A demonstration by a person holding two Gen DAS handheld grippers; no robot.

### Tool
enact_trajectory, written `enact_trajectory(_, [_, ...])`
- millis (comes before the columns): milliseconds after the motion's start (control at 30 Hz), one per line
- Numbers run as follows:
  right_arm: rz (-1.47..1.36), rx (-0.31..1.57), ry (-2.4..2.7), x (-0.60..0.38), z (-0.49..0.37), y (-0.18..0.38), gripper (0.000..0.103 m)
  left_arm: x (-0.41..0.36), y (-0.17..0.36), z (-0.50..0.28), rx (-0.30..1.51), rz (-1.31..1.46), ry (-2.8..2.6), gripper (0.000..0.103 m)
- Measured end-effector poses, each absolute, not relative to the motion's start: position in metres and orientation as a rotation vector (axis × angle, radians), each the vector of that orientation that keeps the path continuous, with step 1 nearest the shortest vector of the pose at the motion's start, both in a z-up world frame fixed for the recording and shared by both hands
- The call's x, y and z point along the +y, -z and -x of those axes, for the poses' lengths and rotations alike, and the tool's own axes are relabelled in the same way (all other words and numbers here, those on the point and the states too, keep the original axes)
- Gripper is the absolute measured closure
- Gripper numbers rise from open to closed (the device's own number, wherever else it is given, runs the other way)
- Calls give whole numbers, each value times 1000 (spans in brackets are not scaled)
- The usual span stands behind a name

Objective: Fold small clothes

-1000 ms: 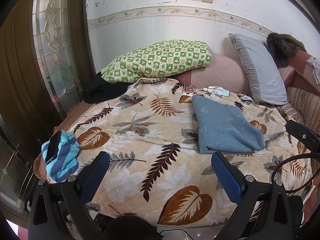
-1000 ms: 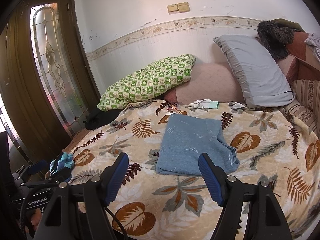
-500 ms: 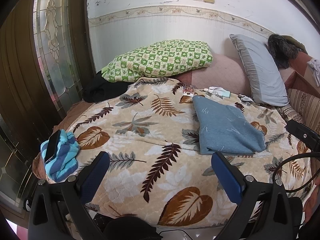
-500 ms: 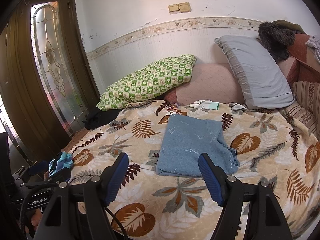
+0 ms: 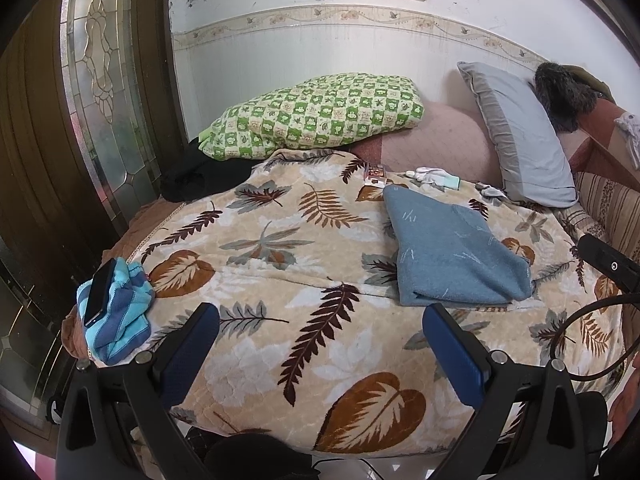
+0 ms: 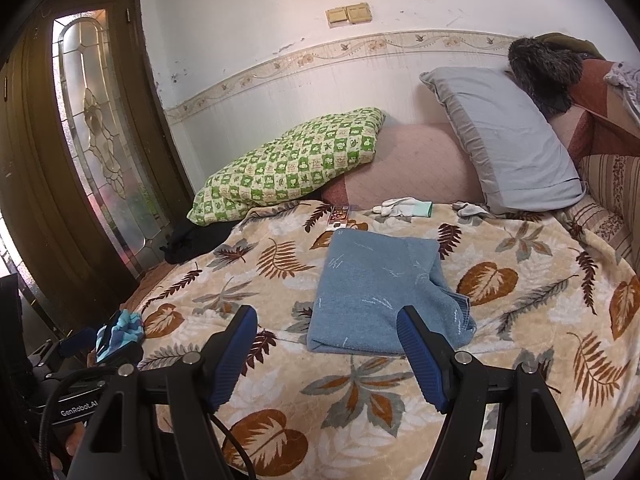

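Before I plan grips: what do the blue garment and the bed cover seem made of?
Blue garment: seemingly soft matte knit, maybe wool-like; ribbed hem visible, fuzzy surface. Leaf-print bed cover: apparently plush fleece with a quilted, embossed nap.

This is a bedroom in a home. A bed (image 5: 320, 360) fills the room, spread with a leaf-print blanket (image 6: 520, 320). A green checked pillow (image 5: 320, 120) and a grey pillow (image 6: 512, 144) lean against the wall at its far side. Folded blue clothing (image 6: 372, 292), a glove (image 6: 404, 206) and a striped garment (image 5: 116, 320) with a phone (image 5: 98, 292) on it lie on the blanket. A wooden door (image 6: 60, 160) with patterned glass stands at the left. The wall (image 5: 320, 0) carries a floral border (image 5: 320, 16) and switches (image 6: 348, 14).
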State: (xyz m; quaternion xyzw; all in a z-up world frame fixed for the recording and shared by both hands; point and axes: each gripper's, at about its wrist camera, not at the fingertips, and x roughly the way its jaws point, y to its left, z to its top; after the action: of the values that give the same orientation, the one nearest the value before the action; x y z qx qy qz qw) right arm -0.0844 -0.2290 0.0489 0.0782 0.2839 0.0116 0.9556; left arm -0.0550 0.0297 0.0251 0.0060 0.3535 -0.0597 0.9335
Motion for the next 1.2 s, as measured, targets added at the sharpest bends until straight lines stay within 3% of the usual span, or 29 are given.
enact_trajectory(1200, [-145,576,4,-226,87,-50,28,32,-24,54,729,11,152,2])
